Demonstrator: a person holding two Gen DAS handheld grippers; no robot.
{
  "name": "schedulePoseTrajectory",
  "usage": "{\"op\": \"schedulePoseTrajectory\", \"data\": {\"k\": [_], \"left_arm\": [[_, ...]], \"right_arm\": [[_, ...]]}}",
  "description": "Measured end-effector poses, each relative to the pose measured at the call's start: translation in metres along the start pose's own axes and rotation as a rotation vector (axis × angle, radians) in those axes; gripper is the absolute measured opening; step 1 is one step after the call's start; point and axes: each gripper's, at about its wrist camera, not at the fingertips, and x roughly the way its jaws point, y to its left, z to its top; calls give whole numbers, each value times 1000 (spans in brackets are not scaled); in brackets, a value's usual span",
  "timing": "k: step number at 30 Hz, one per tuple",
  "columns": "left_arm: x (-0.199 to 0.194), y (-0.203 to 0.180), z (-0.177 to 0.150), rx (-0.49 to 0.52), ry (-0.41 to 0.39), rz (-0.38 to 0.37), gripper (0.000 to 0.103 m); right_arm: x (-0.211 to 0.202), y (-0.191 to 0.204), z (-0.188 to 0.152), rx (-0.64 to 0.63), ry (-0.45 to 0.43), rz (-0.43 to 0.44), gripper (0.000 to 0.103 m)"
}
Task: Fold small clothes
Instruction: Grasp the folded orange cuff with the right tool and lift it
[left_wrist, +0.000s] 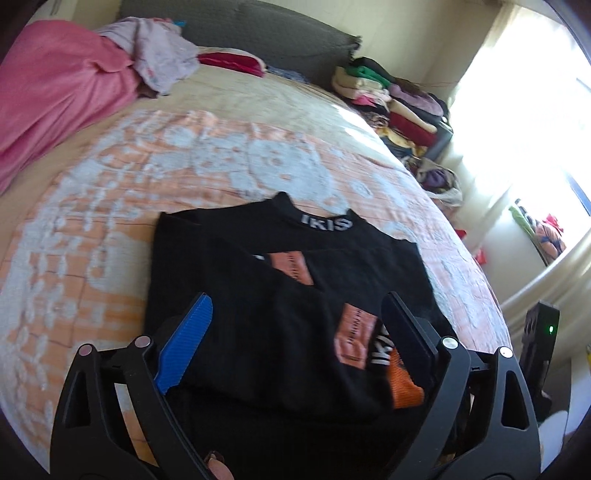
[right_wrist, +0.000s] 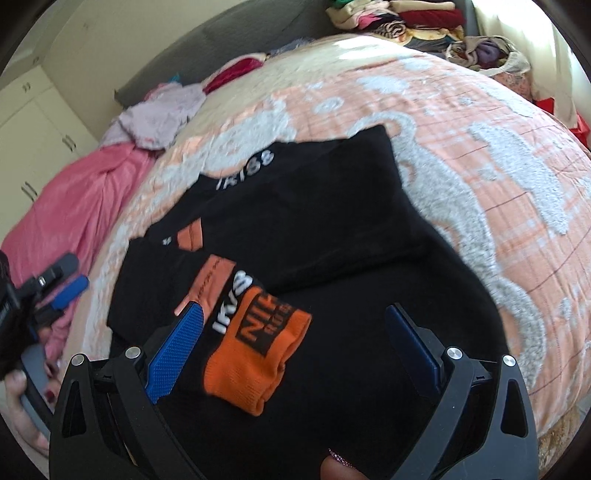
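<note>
A black sweater (left_wrist: 258, 280) with white collar lettering and orange sleeve patches lies partly folded on the bed, sleeves folded over the body. It also shows in the right wrist view (right_wrist: 314, 229), with an orange cuff (right_wrist: 255, 362) on top. My left gripper (left_wrist: 295, 317) is open, above the sweater's near edge, holding nothing. My right gripper (right_wrist: 295, 332) is open, its fingers on either side of the orange cuff, above it. The left gripper also shows at the left edge of the right wrist view (right_wrist: 64, 280).
The bed has an orange and white patterned cover (left_wrist: 147, 177). A pink blanket (left_wrist: 55, 88) and pale lilac clothes (left_wrist: 162, 55) lie at the far left. A stack of folded clothes (left_wrist: 399, 99) sits at the far right, by a bright window (left_wrist: 535, 110).
</note>
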Motion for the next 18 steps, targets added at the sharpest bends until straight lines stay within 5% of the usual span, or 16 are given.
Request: {"op": "schedulePoseTrajectory", "data": {"k": [3,18], "left_arm": [[-6,17,0,-37,-12,14,86],[-18,52,-2,-129,-46,52,86]], "right_arm": [[9,4,-6,-10,28,4,96],[18,26,-8,-143,15,1,23]]}}
